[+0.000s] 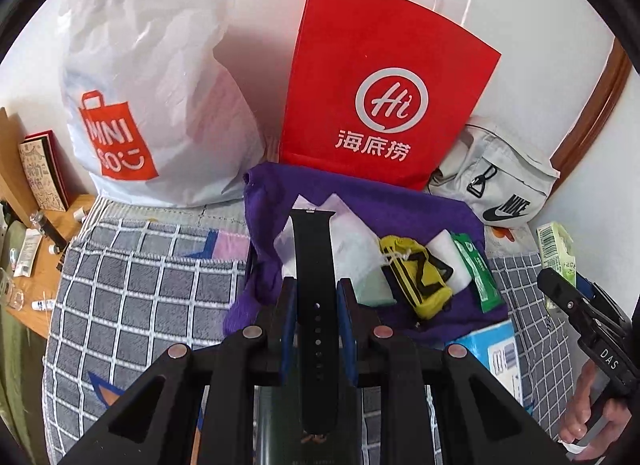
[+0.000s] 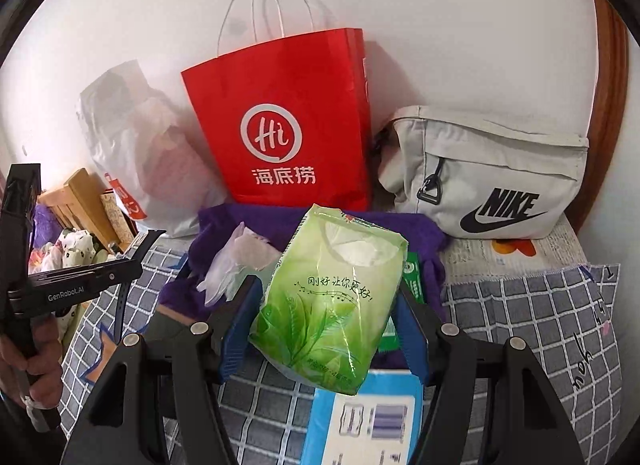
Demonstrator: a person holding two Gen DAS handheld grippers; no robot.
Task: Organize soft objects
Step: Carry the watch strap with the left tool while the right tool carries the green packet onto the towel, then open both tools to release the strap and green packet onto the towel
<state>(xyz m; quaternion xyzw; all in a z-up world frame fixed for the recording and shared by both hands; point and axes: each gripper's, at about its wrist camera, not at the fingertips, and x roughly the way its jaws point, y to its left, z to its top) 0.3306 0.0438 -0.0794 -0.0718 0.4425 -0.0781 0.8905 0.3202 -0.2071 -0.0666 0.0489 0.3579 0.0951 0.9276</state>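
Observation:
My left gripper [image 1: 317, 289] is shut on a black watch strap [image 1: 312, 249], which sticks up between the blue pads. Beyond it a purple towel [image 1: 400, 201] lies on the bed with a white crumpled wrapper [image 1: 348, 233], a yellow pouch [image 1: 420, 277] and a green sachet [image 1: 480, 273] on it. My right gripper [image 2: 326, 293] is shut on a green tissue pack [image 2: 328, 297], held above the towel [image 2: 224, 225]. The left gripper [image 2: 128, 265] shows at the left edge of the right wrist view, the strap [image 2: 122, 305] hanging from it.
A red paper bag [image 1: 384, 85], a white Miniso bag [image 1: 152, 105] and a grey Nike pouch [image 1: 496, 181] stand against the wall. A blue box [image 2: 360, 417] lies on the checked bedding [image 1: 140, 285]. A wooden desk [image 1: 52, 225] with small items is at the left.

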